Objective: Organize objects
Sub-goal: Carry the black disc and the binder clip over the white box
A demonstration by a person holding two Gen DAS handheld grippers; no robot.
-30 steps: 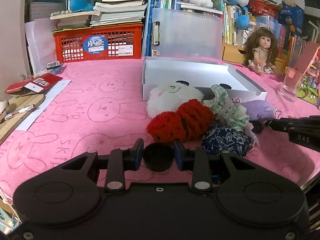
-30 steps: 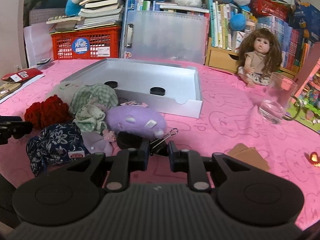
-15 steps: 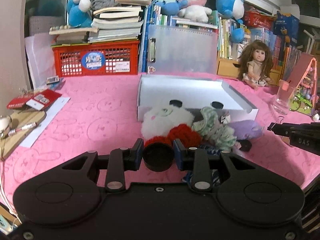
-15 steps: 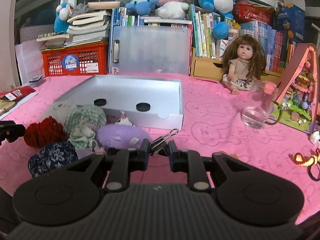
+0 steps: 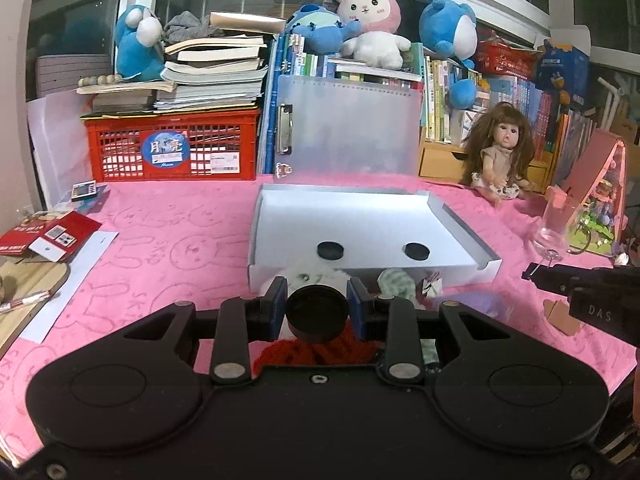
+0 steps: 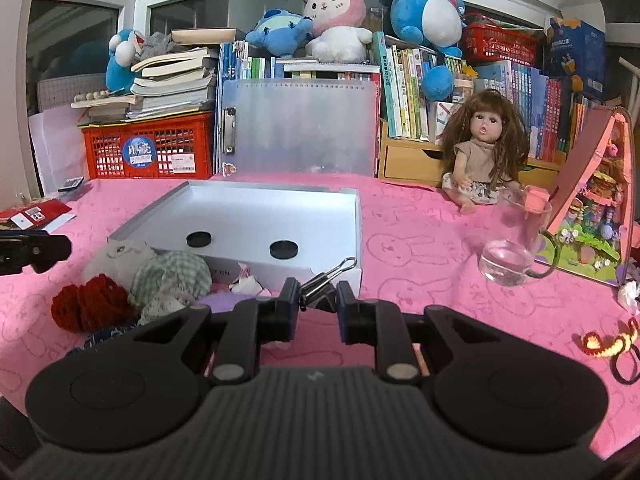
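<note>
While raised over the white tray [image 5: 460,224] (both jaws clamped): black puck [image 5: 317,314] left, binder clip [image 6: 326,280] right.

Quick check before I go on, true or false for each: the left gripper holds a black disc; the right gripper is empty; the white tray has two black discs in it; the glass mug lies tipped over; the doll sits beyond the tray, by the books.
1. The left gripper holds a black disc. True.
2. The right gripper is empty. False: it is shut on a black binder clip.
3. The white tray has two black discs in it. True: one disc and another lie on its floor.
4. The glass mug lies tipped over. False: it stands upright on the pink cloth.
5. The doll sits beyond the tray, by the books. True.
</note>
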